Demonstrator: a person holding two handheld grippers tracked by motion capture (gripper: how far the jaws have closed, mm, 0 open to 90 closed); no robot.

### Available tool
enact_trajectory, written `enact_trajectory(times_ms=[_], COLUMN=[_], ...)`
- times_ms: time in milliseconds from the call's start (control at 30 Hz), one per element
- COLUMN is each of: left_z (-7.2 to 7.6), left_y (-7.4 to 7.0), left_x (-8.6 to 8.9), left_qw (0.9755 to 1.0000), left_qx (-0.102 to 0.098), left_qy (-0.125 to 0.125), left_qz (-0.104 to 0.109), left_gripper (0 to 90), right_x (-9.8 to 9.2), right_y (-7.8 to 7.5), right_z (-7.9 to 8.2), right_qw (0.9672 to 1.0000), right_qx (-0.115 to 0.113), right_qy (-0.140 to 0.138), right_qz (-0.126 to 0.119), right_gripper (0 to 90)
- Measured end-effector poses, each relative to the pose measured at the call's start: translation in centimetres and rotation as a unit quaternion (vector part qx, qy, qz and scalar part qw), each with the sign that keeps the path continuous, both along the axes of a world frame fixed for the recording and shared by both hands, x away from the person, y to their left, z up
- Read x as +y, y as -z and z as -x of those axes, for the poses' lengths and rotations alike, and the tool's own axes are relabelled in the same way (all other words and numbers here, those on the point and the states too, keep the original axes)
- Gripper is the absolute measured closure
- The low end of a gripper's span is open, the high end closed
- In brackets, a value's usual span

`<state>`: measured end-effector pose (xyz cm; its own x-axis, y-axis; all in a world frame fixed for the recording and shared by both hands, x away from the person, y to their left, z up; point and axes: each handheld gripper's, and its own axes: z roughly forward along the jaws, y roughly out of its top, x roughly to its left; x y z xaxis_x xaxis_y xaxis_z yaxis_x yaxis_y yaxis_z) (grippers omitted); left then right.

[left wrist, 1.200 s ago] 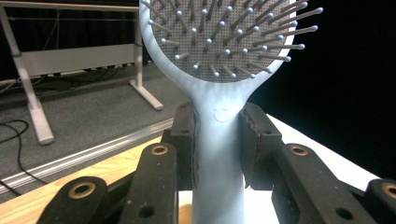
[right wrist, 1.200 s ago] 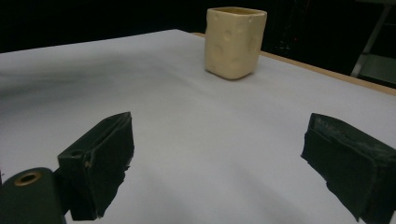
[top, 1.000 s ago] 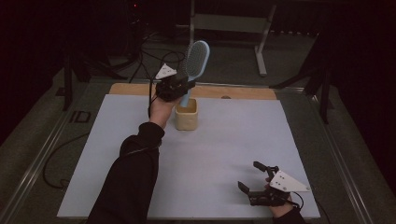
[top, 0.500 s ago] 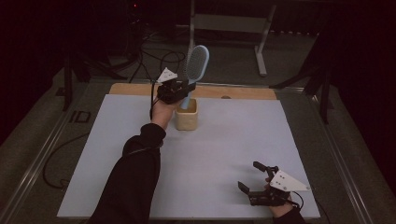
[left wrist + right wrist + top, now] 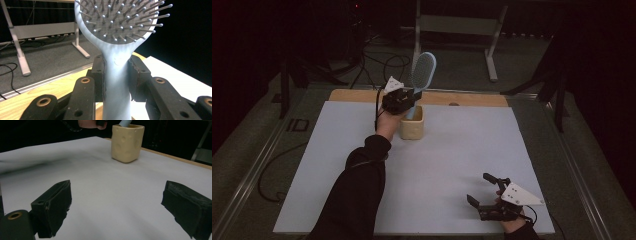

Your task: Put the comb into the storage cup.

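Hairbrush standing handle-down in the cup, clamped by the far hand

Nearest, the right gripper rests on the white table sheet with jaws spread wide and empty, well apart from the work. Farther off, the left gripper pinches the neck of the pale blue plastic paddle hairbrush. The brush's long axis runs upright, bristled head above, handle end down inside the cream ceramic cup with cheese-like dimples; any lift or release looks to go along that vertical line.
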<state>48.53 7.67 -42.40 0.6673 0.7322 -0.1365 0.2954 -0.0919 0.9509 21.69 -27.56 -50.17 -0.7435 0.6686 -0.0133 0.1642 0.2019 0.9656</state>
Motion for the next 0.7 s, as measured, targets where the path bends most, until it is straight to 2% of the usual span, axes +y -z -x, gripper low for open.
enact_trajectory(times_ms=[367,700], left_z=[0.2,0.6], left_y=[1.0,1.4], left_x=[-0.1,-0.3], left_qw=[0.9999,0.9991], left_qx=[0.005,-0.001], left_qy=[-0.007,-0.018], left_qz=[-0.008,-0.038], left_gripper=[69.7,69.4], right_x=[0.0,0.0], right_y=[0.0,0.0], right_z=[0.0,0.0], right_qw=[1.0,1.0], right_qx=[0.001,0.004], right_qy=[-0.002,-0.002], right_qz=[0.0,0.0], right_gripper=[8.9,8.9])
